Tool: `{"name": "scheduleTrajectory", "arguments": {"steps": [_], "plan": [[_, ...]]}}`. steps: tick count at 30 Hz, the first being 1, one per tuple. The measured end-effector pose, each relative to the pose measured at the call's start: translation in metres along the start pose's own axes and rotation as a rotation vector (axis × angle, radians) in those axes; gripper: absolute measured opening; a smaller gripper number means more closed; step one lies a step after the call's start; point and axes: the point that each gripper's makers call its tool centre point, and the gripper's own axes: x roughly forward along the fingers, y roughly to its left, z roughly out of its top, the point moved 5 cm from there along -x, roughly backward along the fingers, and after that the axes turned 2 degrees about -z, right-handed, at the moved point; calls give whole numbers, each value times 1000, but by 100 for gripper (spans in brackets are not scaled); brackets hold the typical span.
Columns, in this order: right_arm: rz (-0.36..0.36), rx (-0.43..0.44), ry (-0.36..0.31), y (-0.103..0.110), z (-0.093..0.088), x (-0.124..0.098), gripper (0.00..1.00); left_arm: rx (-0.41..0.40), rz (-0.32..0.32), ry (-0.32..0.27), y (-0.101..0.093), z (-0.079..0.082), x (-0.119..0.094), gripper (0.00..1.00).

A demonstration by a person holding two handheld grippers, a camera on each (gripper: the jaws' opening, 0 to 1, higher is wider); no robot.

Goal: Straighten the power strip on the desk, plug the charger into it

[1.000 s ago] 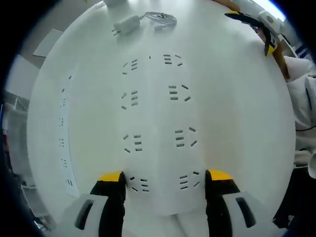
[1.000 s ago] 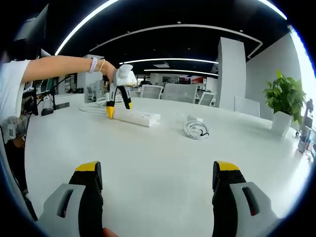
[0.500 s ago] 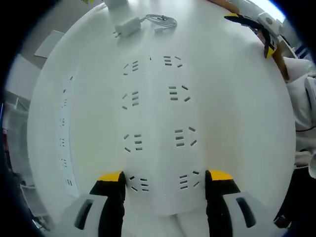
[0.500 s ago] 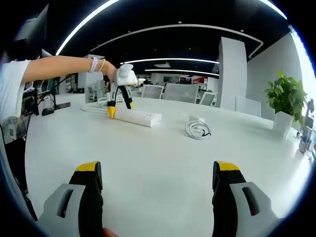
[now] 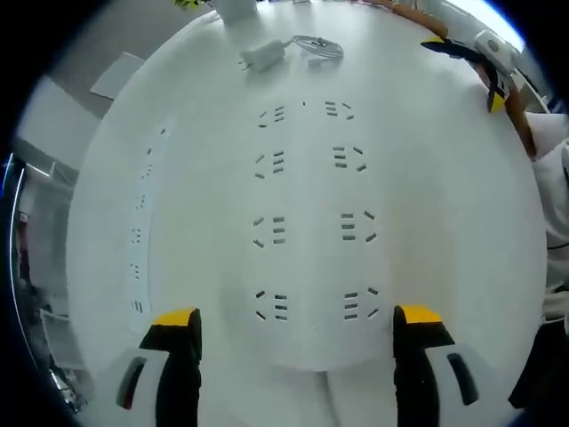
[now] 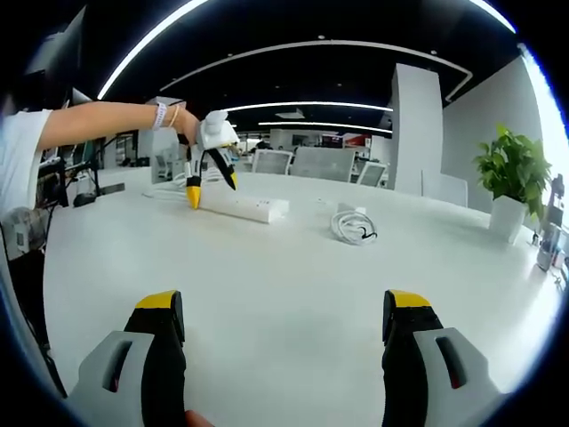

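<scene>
Left gripper view looks straight down, close over power strip [image 5: 311,231]; right gripper view faces it low across desk [image 6: 284,276].

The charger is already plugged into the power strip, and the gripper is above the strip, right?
Not quite. In the right gripper view the charger lies loose on the desk, apart from the power strip. The left gripper is indeed above the strip.

Across the room at two o'clock we noted a potted plant [image 6: 509,173] in a white pot, beside a broad white pillar [image 6: 415,133]. Office chairs [image 6: 322,164] lined the far edge of the white desk [image 6: 284,285]. Long ceiling light strips [image 6: 293,108] curved overhead. A dark monitor [image 6: 55,49] stood at ten o'clock.
</scene>
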Motion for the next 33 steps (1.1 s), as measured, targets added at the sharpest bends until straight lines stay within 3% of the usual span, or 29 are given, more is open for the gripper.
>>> {"name": "scheduleTrajectory", "arguments": {"steps": [6,12,19,23,33], "plan": [[3,-1,-5,2,1,1,92,-40,-2,-71,-7,2,-3,99],[10,2,-11,5,2,0,92,-98,-22,-179,-14,12,-4,99],[9,3,-20,4,5,-3,92,-155,5,-286,-11,18,-10,99],[11,14,-34,5,8,-3,92,-168,2,-324,-15,17,-12,99],[31,38,-53,10,12,1,92,-250,8,-542,-13,21,-24,99]]}}
